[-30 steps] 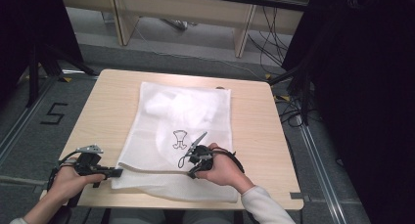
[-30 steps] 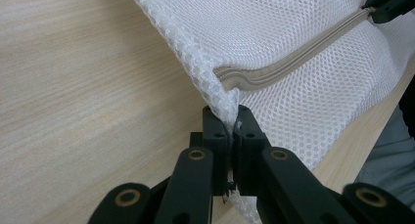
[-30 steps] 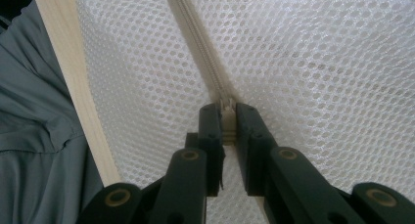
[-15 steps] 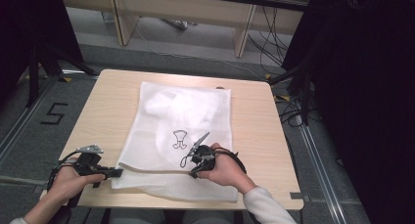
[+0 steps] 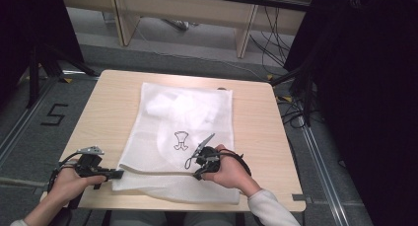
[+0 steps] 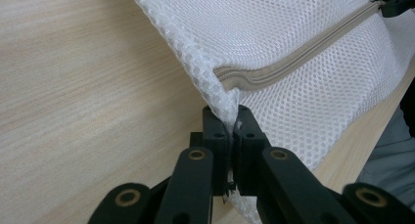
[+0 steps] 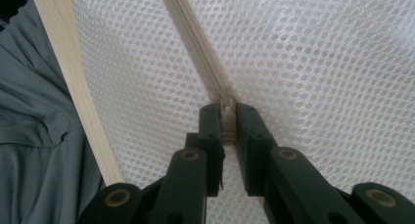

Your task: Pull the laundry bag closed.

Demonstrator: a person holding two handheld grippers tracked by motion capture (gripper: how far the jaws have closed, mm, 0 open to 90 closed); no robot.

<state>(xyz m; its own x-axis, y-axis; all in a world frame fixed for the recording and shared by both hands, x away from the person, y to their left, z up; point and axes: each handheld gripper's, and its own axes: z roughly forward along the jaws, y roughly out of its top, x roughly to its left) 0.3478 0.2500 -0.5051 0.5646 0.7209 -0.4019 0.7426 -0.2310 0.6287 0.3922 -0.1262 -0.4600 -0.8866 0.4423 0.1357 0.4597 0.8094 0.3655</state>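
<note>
We see a white mesh laundry bag (image 5: 180,137) lying flat on the middle of the light wooden table (image 5: 256,132), its near edge close to the person's side; a small dark outline print (image 5: 181,140) sits on its upper face and something pale shows dimly through the mesh toward the far end. A beige zipper (image 6: 293,62) runs along the bag near its near edge. In the left gripper view the left gripper (image 6: 234,131) has its jaws pressed together on the bag's corner, right where the zipper ends — the mesh is pinched between them and pulled up slightly off the wood. In the right gripper view the right gripper (image 7: 227,123) is clamped on the small cream zipper pull (image 7: 228,120), with the closed zipper line running away ahead of it. From the high view we find the left hand (image 5: 69,184) at the table's near left corner and the right hand (image 5: 229,169) resting on the bag near its near edge — well apart along the zipper. Beyond the table lie grey floor (image 5: 29,137), cables and a pale bench frame (image 5: 187,9).
</note>
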